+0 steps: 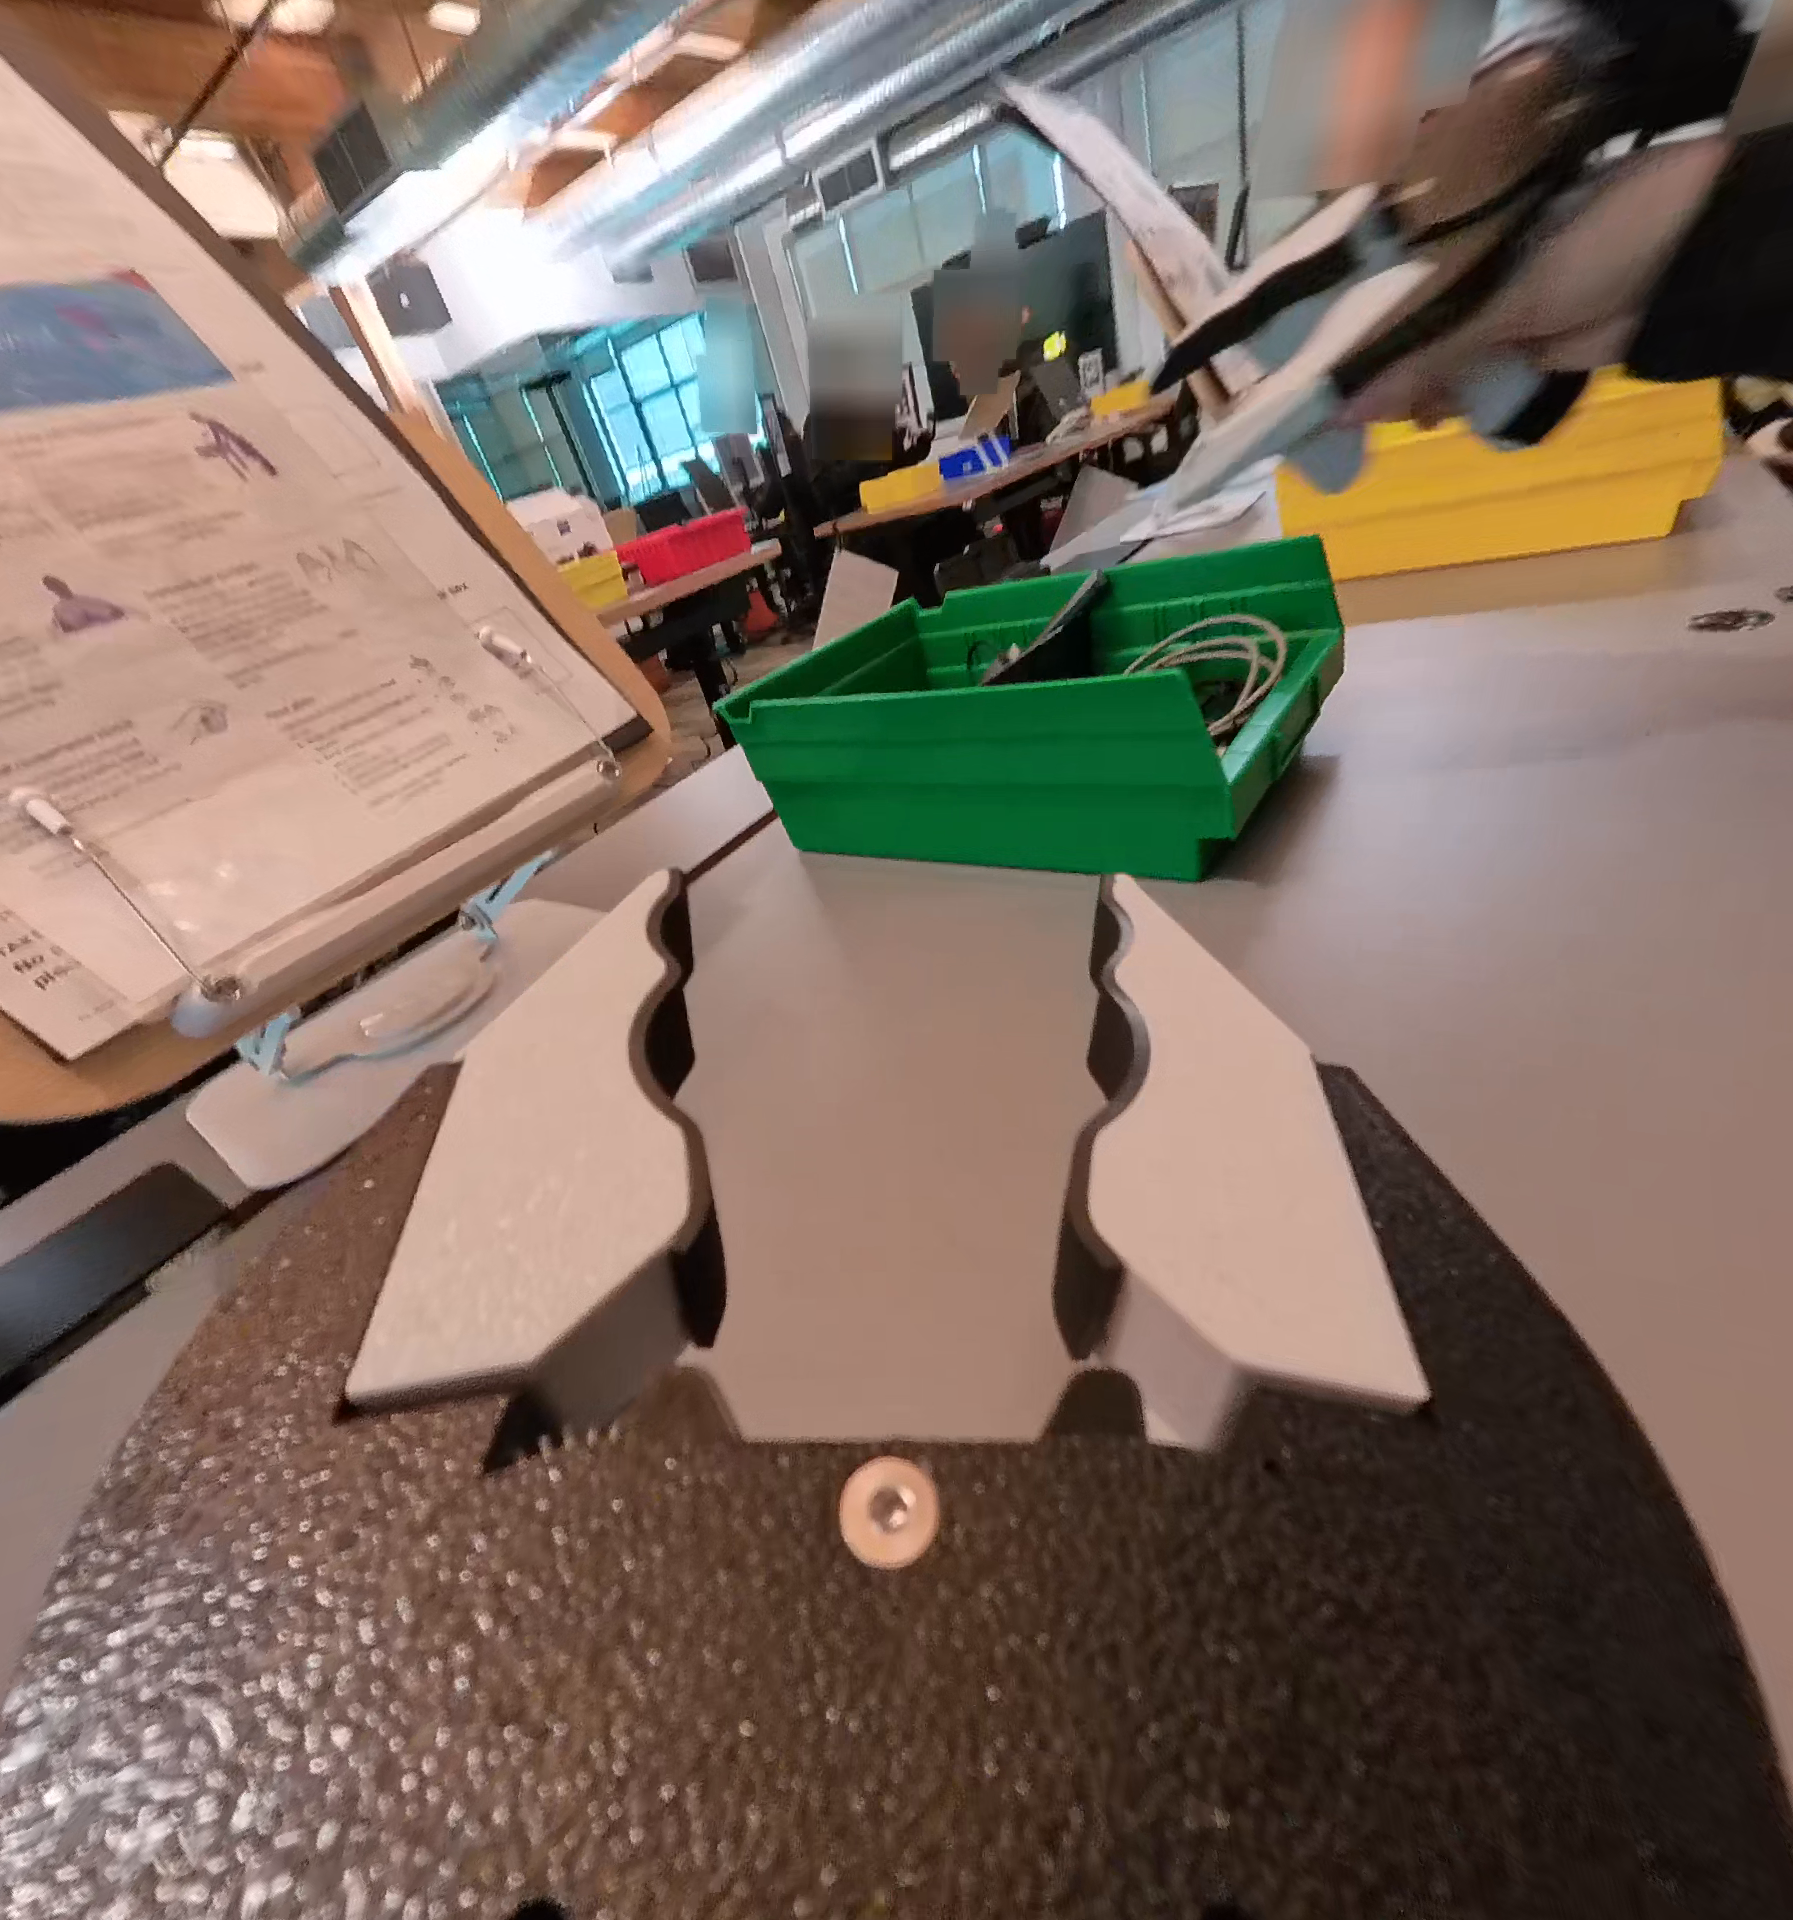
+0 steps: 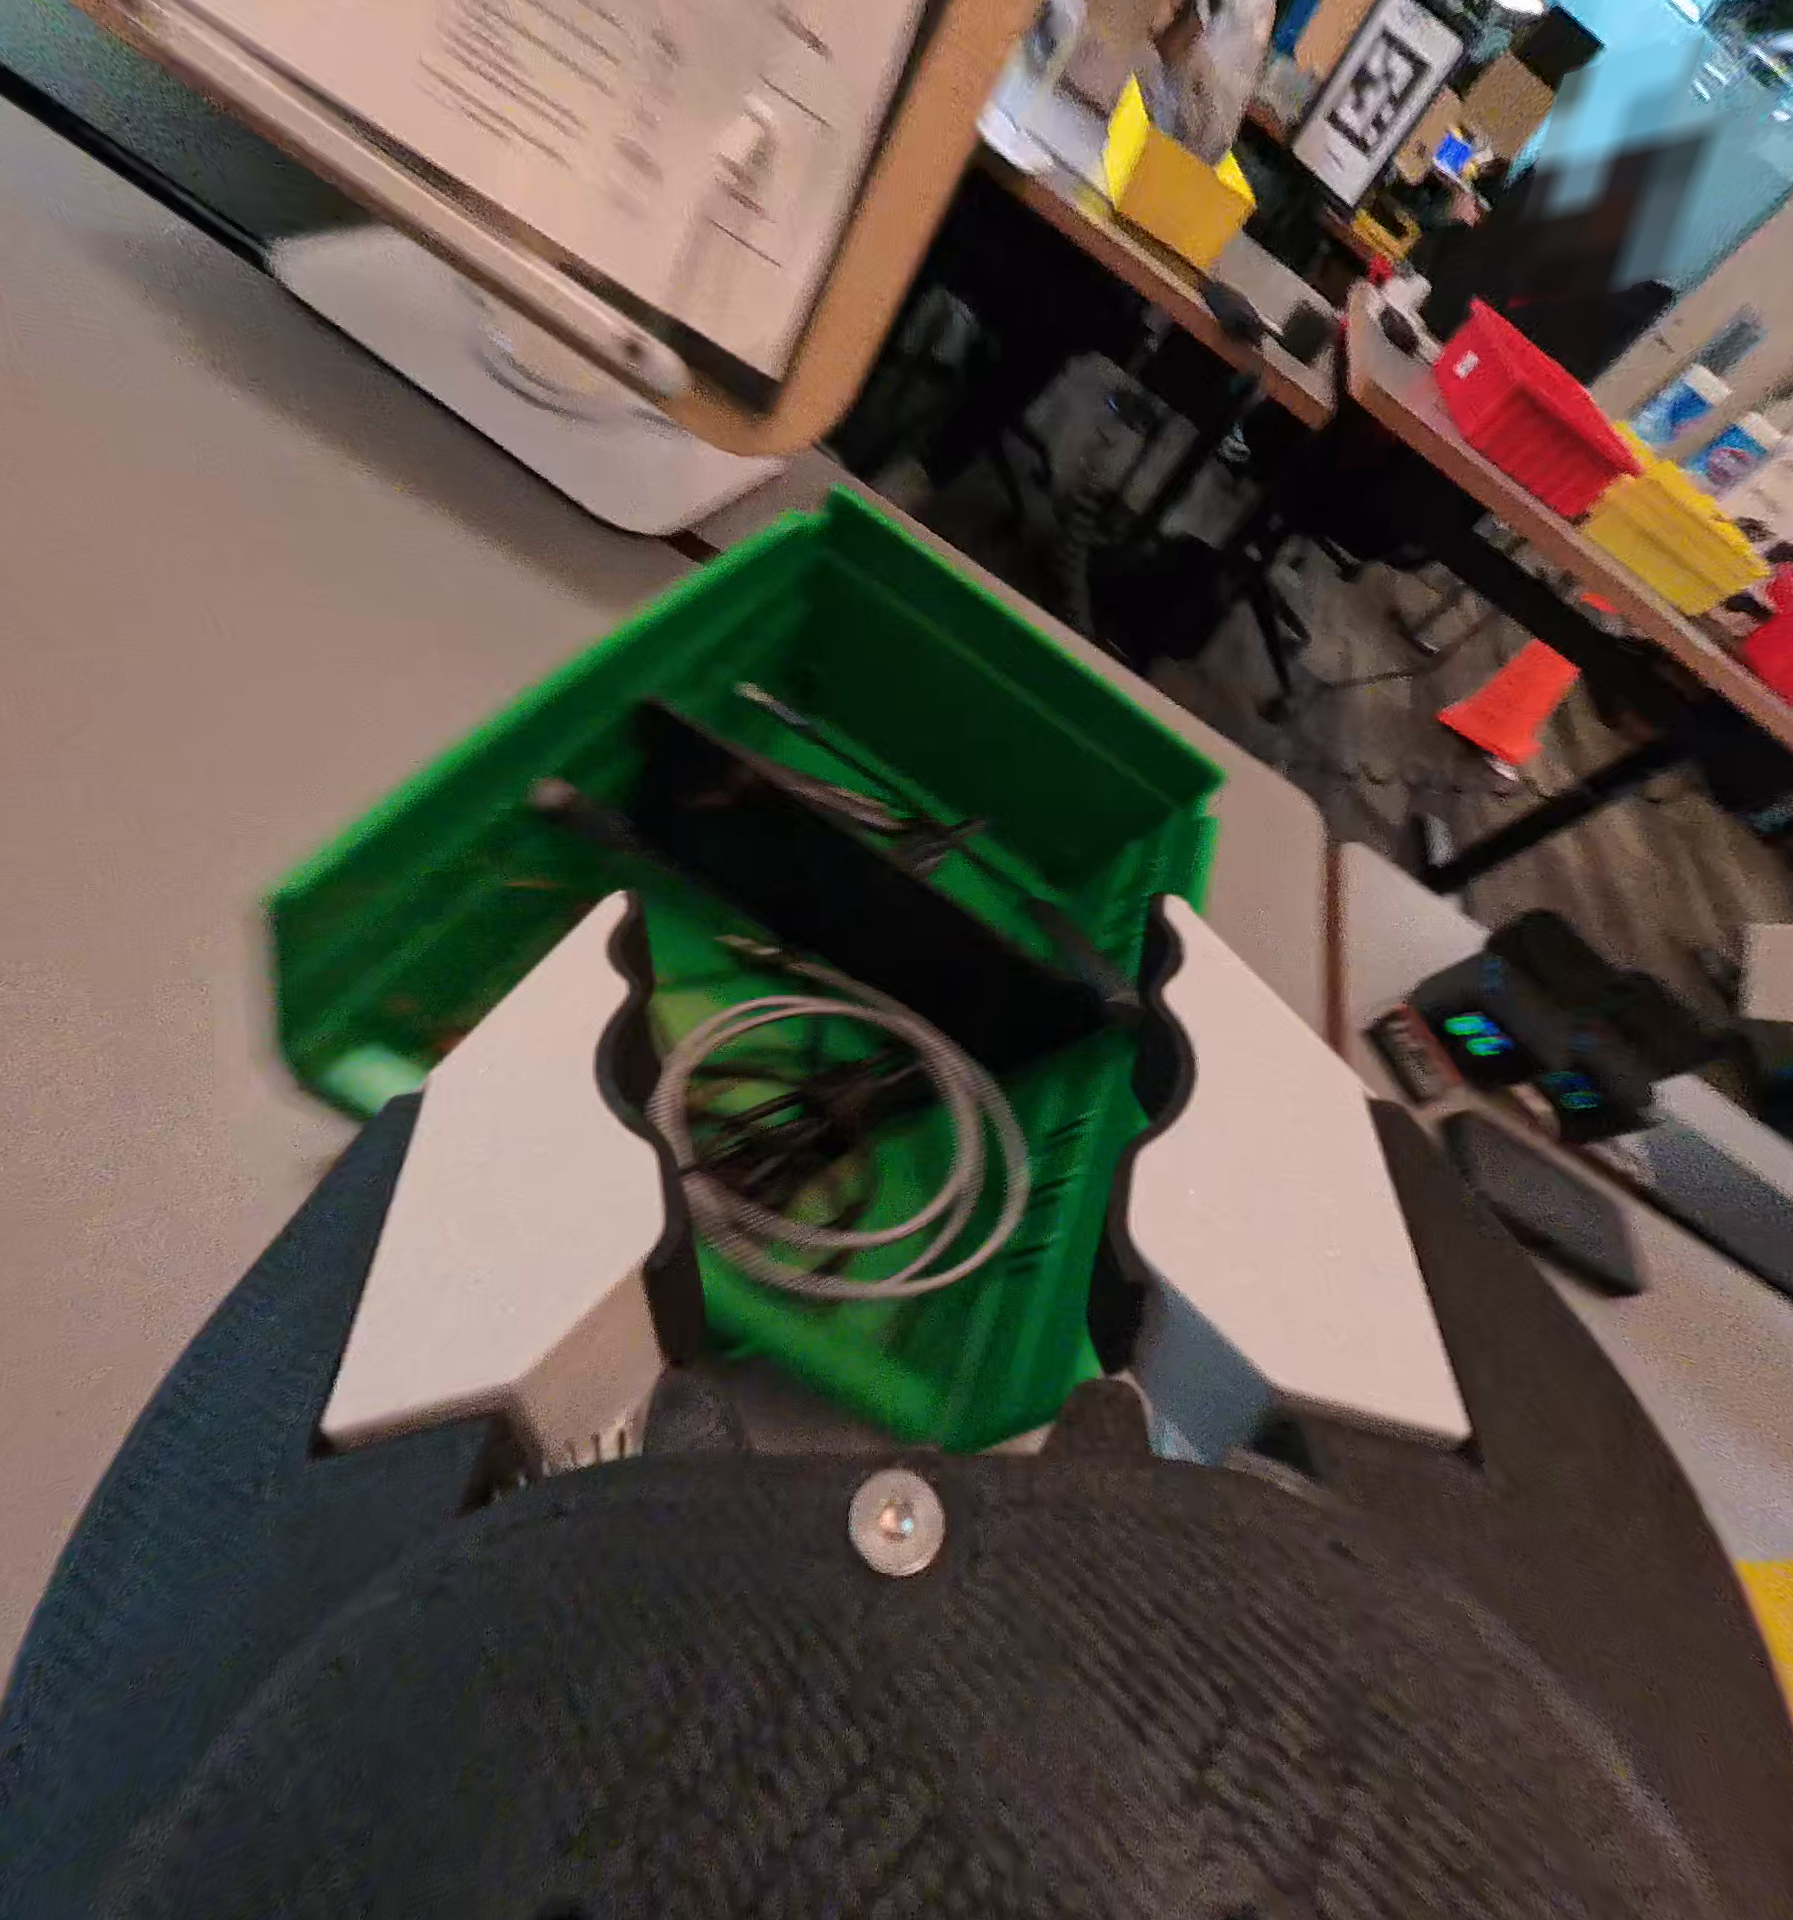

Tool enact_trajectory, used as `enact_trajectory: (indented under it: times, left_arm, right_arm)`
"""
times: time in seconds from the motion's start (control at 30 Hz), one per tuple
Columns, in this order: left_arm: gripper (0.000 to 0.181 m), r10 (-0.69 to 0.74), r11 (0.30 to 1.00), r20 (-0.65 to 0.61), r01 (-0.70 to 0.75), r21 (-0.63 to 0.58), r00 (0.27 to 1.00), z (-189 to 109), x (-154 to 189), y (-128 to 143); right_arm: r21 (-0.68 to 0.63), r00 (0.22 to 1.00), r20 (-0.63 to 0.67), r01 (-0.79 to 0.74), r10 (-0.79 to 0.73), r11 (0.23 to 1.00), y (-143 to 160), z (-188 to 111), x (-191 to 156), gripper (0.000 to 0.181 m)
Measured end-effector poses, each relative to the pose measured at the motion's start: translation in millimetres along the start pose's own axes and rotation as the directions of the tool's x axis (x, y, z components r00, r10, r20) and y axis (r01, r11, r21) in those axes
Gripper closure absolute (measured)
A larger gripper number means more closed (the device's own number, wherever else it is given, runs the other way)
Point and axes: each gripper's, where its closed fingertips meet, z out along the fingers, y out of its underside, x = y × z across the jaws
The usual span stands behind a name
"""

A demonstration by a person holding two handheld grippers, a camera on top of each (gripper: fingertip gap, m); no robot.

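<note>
Green bin [image 1: 1017,769] sat on the grey table [image 1: 1494,935], the landmark for everything else in both views. Largest of all was that table, stretching out on every side of the bin. Well behind the bin in the left wrist view stood a yellow bin [image 1: 1474,509] on the same surface. Off to the side of the green bin, a propped-up board carrying a printed sheet [image 1: 196,644] under a clear cover leaned on its stand; the right wrist view showed the same board [image 2: 601,166] beyond the bin.

Left gripper [image 1: 892,914] pointed at the green bin from a short way off, its jaws spread wide with only bare table between them, touching nothing. Right gripper [image 2: 892,956] hung above the bin and looked down into it, its jaws likewise spread, framing the contents but gripping none of them; in the left wrist view it [image 1: 1235,384] appeared blurred, above and behind the bin.

Inside the bin, a black divider [image 2: 850,904] crossed from wall to wall. On the near side of it, as the right gripper saw it, lay a coil of grey cable [image 2: 975,1153] over a tangle of thin black wires [image 2: 798,1122]. Beyond the divider rested a slim dark tool [image 2: 840,758], too blurred to identify.
</note>
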Motion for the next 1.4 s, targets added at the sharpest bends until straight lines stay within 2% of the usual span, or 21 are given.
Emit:
enact_trajectory:
  times: [0.07,0.2,0.3,0.37,0.4,0.5,0.57,0.6,0.67,0.77,0.8,0.87,0.9,0.93,1.0,1.07,1.13,1.17,1.27,1.4]
  left_arm:
    - [0.106,-0.019,0.998,0.019,0.02,-0.064,1.0,3,-3,12]
    - [0.105,-0.084,0.975,0.052,0.093,-0.2,0.995,9,-5,37]
    - [0.105,-0.127,0.952,0.077,0.144,-0.271,0.989,22,4,49]
    - [0.109,-0.173,0.924,0.095,0.195,-0.328,0.98,42,14,51]
    - [0.109,-0.175,0.913,0.076,0.191,-0.361,0.982,55,22,50]
    - [0.097,-0.214,0.866,0.013,0.196,-0.46,0.977,96,46,33]
    - [0.084,-0.303,0.819,-0.055,0.231,-0.525,0.951,126,70,13]
    - [0.083,-0.358,0.791,-0.073,0.261,-0.554,0.931,143,80,4]
    - [0.082,-0.456,0.707,-0.043,0.333,-0.624,0.889,175,94,-3]
    - [0.082,-0.484,0.562,0.09,0.388,-0.73,0.871,216,97,16]
    - [0.088,-0.466,0.532,0.126,0.391,-0.751,0.876,226,95,27]
    - [0.107,-0.364,0.466,0.223,0.384,-0.797,0.904,235,80,56]
    - [0.104,-0.343,0.436,0.238,0.378,-0.817,0.909,236,78,69]
    - [0.127,-0.342,0.406,0.254,0.387,-0.828,0.904,235,80,78]
    - [0.137,-0.22,0.443,0.248,0.323,-0.836,0.943,229,66,90]
    - [0.157,-0.071,0.468,0.247,0.251,-0.847,0.966,212,42,96]
    - [0.175,-0.132,0.511,0.273,0.301,-0.805,0.953,190,29,97]
    - [0.176,-0.16,0.538,0.23,0.28,-0.795,0.96,175,25,98]
    - [0.177,-0.223,0.588,0.156,0.26,-0.766,0.962,115,23,97]
    - [0.177,-0.22,0.603,0.147,0.253,-0.756,0.964,6,25,94]
  right_arm:
    - [0.05,0.999,0.003,-0.051,0.051,0.997,14,-29,-31,0.085]
    - [-0.045,0.987,-0.096,-0.133,0.128,0.99,72,-70,-58,0.074]
    - [-0.062,0.97,-0.175,-0.182,0.169,0.981,107,-89,-54,0.071]
    - [-0.102,0.977,-0.139,-0.175,0.16,0.979,125,-92,-55,0.074]
    - [-0.142,0.984,-0.108,-0.155,0.14,0.978,131,-93,-56,0.07]
    - [-0.17,0.966,-0.222,-0.173,0.133,0.97,138,-103,-30,0.069]
    - [-0.149,0.975,-0.171,-0.165,0.139,0.975,136,-105,-36,0.068]
    - [-0.138,0.975,-0.157,-0.179,0.157,0.974,135,-106,-37,0.068]
    - [-0.123,0.971,-0.149,-0.205,0.186,0.971,135,-108,-36,0.069]
    - [-0.115,0.967,-0.161,-0.215,0.195,0.97,133,-114,-31,0.071]
    - [-0.109,0.967,-0.166,-0.214,0.194,0.971,132,-116,-29,0.072]
    - [-0.094,0.966,-0.174,-0.208,0.189,0.974,128,-121,-28,0.072]
    - [-0.088,0.967,-0.17,-0.205,0.188,0.975,126,-122,-28,0.073]
    - [-0.081,0.969,-0.161,-0.204,0.189,0.976,124,-123,-29,0.073]
    - [-0.065,0.97,-0.147,-0.206,0.195,0.976,120,-125,-31,0.074]
    - [-0.048,0.97,-0.143,-0.204,0.195,0.978,116,-129,-32,0.075]
    - [-0.03,0.97,-0.144,-0.204,0.198,0.979,111,-132,-31,0.075]
    - [-0.019,0.969,-0.143,-0.206,0.202,0.978,108,-134,-31,0.075]
    - [0.031,0.968,-0.102,-0.228,0.231,0.973,93,-135,-38,0.074]
    - [0.146,0.967,0.128,-0.238,0.22,0.96,45,-126,-92,0.07]
